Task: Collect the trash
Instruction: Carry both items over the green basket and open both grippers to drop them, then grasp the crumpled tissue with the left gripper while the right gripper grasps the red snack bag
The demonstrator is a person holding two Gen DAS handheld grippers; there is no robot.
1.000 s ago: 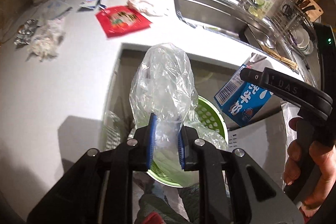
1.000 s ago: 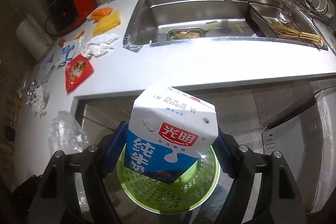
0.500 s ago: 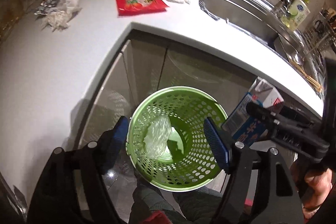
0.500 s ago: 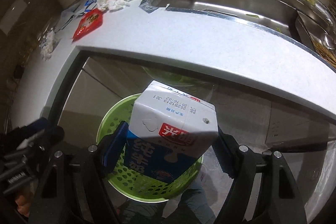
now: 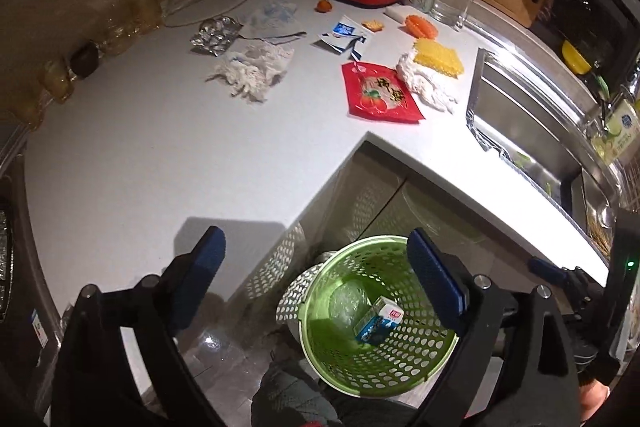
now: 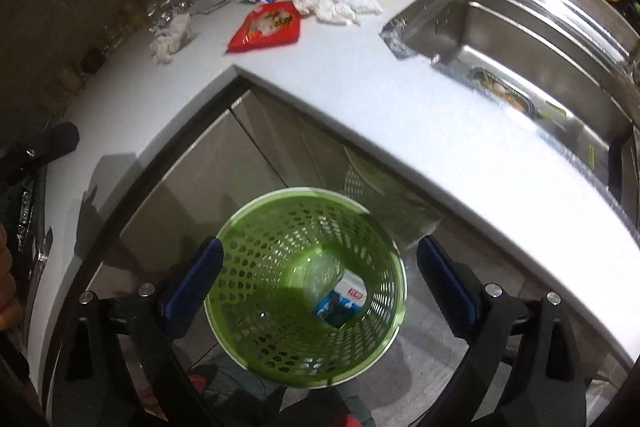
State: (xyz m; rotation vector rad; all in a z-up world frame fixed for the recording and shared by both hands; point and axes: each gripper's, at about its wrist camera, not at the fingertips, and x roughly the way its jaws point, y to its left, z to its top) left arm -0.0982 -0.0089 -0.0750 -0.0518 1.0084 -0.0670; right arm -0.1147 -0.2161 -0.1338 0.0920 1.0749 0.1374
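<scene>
Trash basket (image 6: 256, 307) (green perforated plastic), boxy milk carton (image 6: 342, 301) inside, both grippers' fingers (image 6: 192, 279) opening, empty.

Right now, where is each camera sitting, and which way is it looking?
Left wrist: sits on the left gripper, looks down at the green basket and littered counter; its opening fingers and a fingertip show.
Right wrist: sits on the right gripper, looks down into the basket; its opening fingers show.
Both share: basket, milk carton, plastic bag, red packet, sink.
</scene>
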